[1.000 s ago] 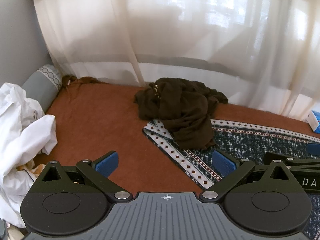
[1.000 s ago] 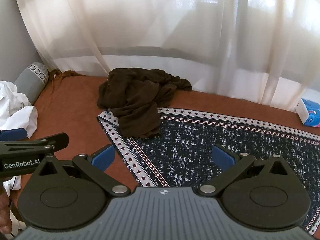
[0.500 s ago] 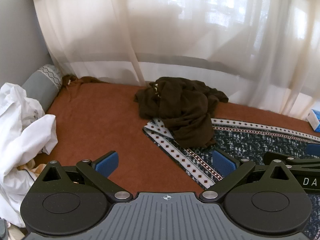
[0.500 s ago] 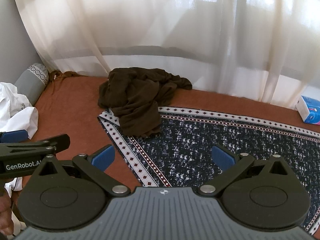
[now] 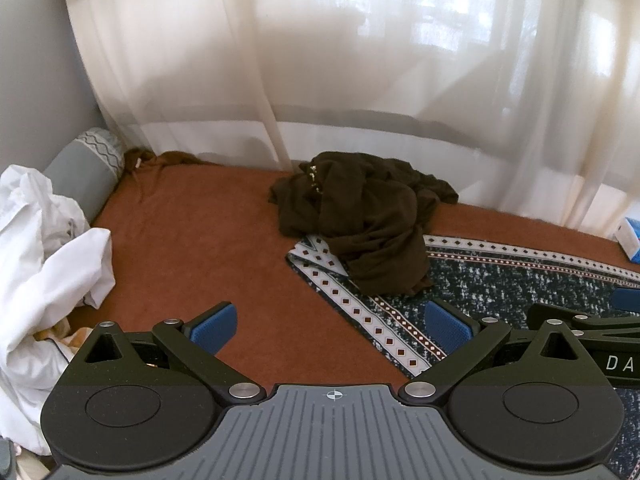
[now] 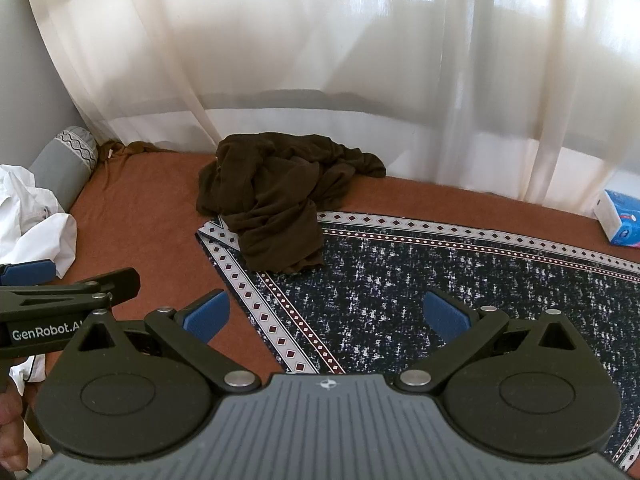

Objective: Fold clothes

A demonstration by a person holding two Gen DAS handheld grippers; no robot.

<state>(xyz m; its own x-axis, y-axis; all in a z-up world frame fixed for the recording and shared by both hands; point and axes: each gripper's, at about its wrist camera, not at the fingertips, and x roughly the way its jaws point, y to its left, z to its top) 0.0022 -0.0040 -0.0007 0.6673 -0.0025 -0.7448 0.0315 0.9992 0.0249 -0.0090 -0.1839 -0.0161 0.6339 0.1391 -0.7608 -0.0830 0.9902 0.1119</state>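
Little has moved since a second ago: both claws sit almost where they were, and the brown garment (image 5: 364, 224) looks only a shade nearer in the right view.

Left claw (image 5: 334, 326) held low and level over the rust-coloured floor covering (image 5: 208, 240), pointing toward the curtain (image 5: 360, 60). Its two blue pads (image 5: 212, 326) stand wide apart, nothing between them. Right claw (image 6: 326, 314) held the same way beside it, over the patterned rug (image 6: 460, 280), pads (image 6: 446, 316) also spread wide and empty. Each claw shows at the edge of the other's view, so they are side by side, close together. A bit of hand (image 6: 10, 424) shows at the left edge of the right view.

Counts:
- one brown garment, crumpled in a heap, lying ahead of both claws, partly on the rug's near-left corner and partly on the floor covering, its far side just short of the curtain. Neither claw touches it.
- one heap of white cloth (image 5: 44, 264) on the left, beside the left claw.
- one grey bolster (image 5: 86, 164) behind the white heap, against the wall.
- one blue-and-white box (image 6: 620, 218) far right, at the curtain's foot.
- one rug.
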